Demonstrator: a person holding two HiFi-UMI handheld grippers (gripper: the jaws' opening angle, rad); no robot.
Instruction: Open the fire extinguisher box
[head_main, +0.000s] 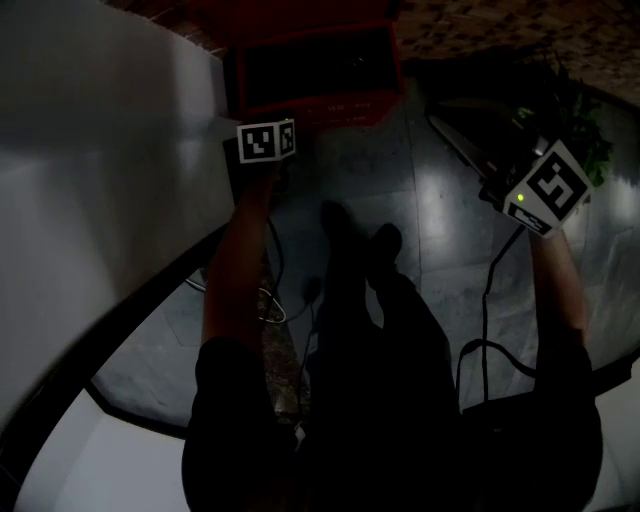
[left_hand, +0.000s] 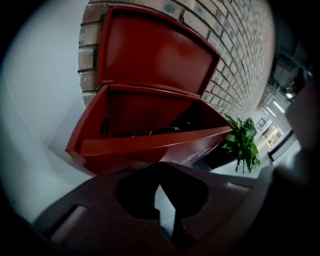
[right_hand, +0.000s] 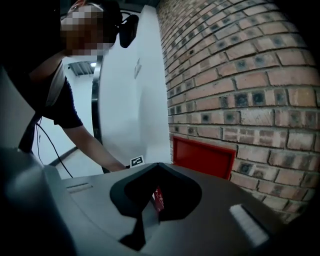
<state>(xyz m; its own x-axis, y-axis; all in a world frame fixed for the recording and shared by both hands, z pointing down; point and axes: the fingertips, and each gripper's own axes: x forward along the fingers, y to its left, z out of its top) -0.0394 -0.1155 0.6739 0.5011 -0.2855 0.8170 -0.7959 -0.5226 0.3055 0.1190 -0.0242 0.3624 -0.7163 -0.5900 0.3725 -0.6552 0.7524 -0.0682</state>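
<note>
The brick wall (left_hand: 240, 55) runs behind everything, with a white panel (left_hand: 35, 110) at its left and a glossy grey floor (head_main: 440, 240) below. The box (left_hand: 150, 147) sits low at the foot of the wall, at the top of the head view. Its lid (left_hand: 155, 50) is already raised and appears to lean back on the bricks, so the inside is open. Some dark things lie in it, but I cannot tell what they are. A plant (left_hand: 245, 142) stands just beside the box, at its right.

The left gripper (left_hand: 167, 217) points down toward the front rim of the box, near it but apart, and its jaws are together with nothing between them. The right gripper (right_hand: 150, 210) is well apart from the box, at the plant side, also closed and empty.

I judge that the opening is practically done, and the step in hand is only to confirm it. To do this well, the lid must rest firmly on the wall and not balance on its hinge. A light push with the closed left tips at the upper edge of the lid would prove this. Any retreat of the left gripper should go up and back, so it does not catch the front rim or pull the lid forward. The right gripper should avoid the plant and mind its hanging cable (head_main: 490, 290)
</note>
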